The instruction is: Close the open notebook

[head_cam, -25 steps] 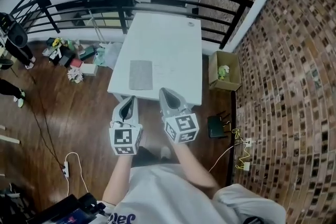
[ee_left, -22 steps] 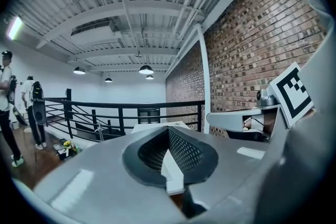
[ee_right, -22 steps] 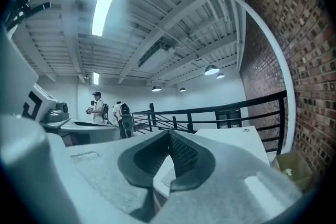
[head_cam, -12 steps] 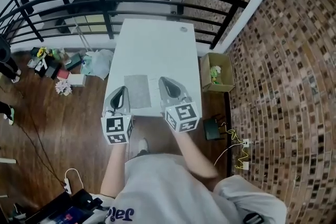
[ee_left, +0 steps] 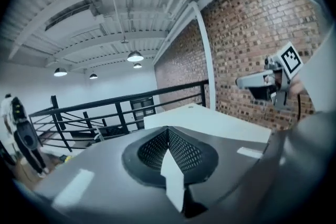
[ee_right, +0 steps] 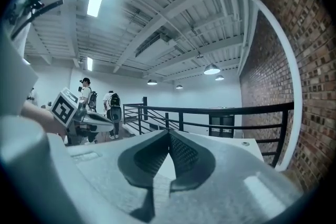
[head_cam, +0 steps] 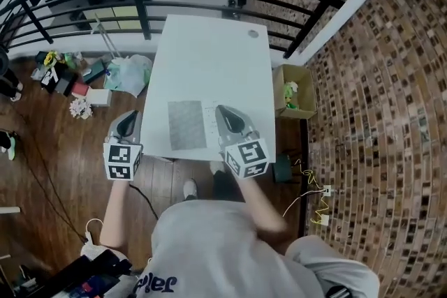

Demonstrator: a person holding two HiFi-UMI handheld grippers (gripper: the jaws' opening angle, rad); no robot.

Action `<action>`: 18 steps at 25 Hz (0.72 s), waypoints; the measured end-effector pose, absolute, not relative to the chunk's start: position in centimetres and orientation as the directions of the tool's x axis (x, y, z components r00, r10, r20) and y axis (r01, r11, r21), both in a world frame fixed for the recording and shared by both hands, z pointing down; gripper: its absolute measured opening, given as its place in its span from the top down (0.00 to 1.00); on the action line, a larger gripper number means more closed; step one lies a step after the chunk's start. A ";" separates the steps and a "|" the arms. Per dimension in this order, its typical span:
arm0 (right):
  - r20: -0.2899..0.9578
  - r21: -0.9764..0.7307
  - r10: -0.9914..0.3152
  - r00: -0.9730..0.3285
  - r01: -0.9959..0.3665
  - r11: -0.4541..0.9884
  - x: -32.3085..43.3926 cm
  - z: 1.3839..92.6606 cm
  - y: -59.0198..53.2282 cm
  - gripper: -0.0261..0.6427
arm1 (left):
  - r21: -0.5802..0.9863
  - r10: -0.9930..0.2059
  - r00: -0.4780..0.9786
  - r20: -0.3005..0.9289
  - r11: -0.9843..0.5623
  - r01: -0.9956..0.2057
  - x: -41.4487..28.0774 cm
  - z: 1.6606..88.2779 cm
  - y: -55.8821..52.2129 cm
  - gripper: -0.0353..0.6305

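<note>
The notebook [head_cam: 187, 124] lies flat near the front edge of the white table [head_cam: 209, 59]; it shows a grey face and a narrow white page along its right side. My left gripper [head_cam: 130, 116] is shut and empty. It hangs over the wooden floor, just off the table's left edge and left of the notebook. My right gripper [head_cam: 223, 111] is also shut with nothing in it, over the table just right of the white page. In the left gripper view my left gripper [ee_left: 168, 131] has its jaws meeting, and in the right gripper view my right gripper [ee_right: 169, 136] does too.
A black railing [head_cam: 140, 3] runs behind and left of the table. A brick wall [head_cam: 377, 80] stands at the right, with a cardboard box [head_cam: 293, 98] and a black device [head_cam: 283, 168] on the floor beside it. Clutter [head_cam: 77, 77] lies on the floor at the left. A small round object [head_cam: 253, 33] sits at the table's far right.
My left gripper has swung left, from in front of the table to beside its left edge. My right gripper has come forward over the table's front edge, next to the notebook.
</note>
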State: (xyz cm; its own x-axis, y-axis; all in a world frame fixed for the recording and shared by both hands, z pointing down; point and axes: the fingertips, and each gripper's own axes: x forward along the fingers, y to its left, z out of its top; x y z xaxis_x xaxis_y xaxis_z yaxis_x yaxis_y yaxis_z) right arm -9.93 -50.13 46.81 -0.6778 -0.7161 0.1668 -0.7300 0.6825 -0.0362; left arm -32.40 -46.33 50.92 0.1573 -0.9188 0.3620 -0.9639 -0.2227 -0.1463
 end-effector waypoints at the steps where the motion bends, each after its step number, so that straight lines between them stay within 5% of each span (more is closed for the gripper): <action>1: 0.170 -0.038 -0.712 -0.682 -0.726 0.686 -10.0 47.0 -50.8 0.98 | -0.180 -0.905 0.141 0.402 -0.228 -0.957 -34.0 52.1 -46.4 0.92; 4: 0.192 -0.034 -0.692 -0.696 -0.709 0.704 -10.1 47.7 -51.6 0.98 | -0.148 -0.846 0.157 0.510 -0.266 -0.953 -37.0 55.4 -46.1 0.90; 5: 0.201 -0.035 -0.684 -0.701 -0.703 0.710 -10.1 48.0 -51.9 0.98 | -0.109 -0.821 0.178 0.543 -0.279 -0.954 -37.4 56.4 -46.0 0.80; 10: 0.233 -0.053 -0.670 -0.705 -0.697 0.715 -9.3 49.3 -53.5 0.98 | 0.102 -0.702 0.258 0.664 -0.257 -0.961 -37.1 61.6 -46.3 0.59; 13: 0.247 -0.054 -0.658 -0.711 -0.688 0.723 -9.1 49.7 -54.0 0.98 | 0.239 -0.609 0.335 0.719 -0.237 -0.942 -35.3 65.2 -46.0 0.31; 18: 0.273 -0.062 -0.650 -0.709 -0.687 0.724 -8.4 50.8 -54.6 0.98 | 0.424 -0.547 0.452 0.705 -0.186 -0.886 -31.4 69.4 -46.5 0.33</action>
